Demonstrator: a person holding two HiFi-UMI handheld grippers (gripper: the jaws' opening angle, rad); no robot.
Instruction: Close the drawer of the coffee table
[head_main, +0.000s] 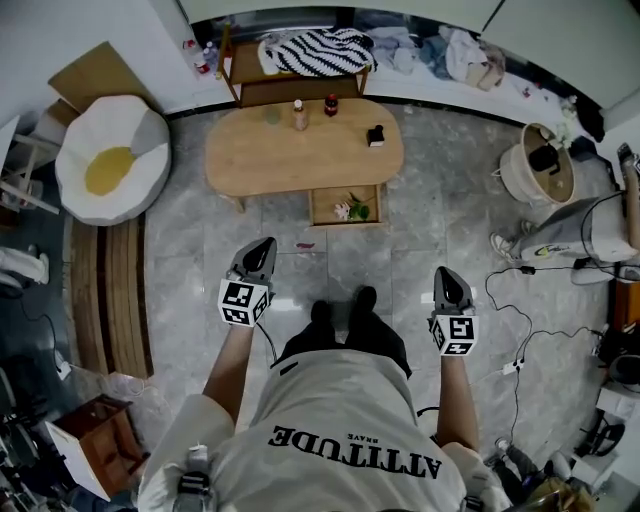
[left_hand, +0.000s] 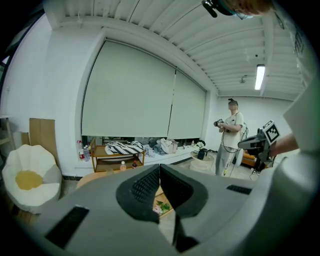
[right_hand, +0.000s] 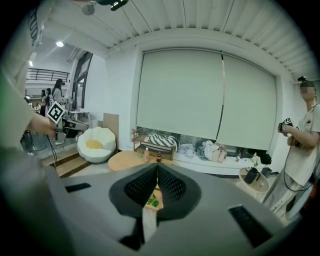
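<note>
Left gripper (head_main: 262, 245): jaws pressed together, nothing caught between them. Right gripper (head_main: 447, 275): jaws likewise pressed together, empty. Both are held over the grey tiled floor (head_main: 420, 225), side by side, and pointed toward the oval light-wood coffee table (head_main: 300, 160). The shallow wooden drawer (head_main: 322, 200) is seen pulled out from the table's near edge, well apart from both grippers. Small green and pink items (head_main: 351, 209) are noted inside it. Two bottles (head_main: 299, 114) are seen upright on the tabletop.
</note>
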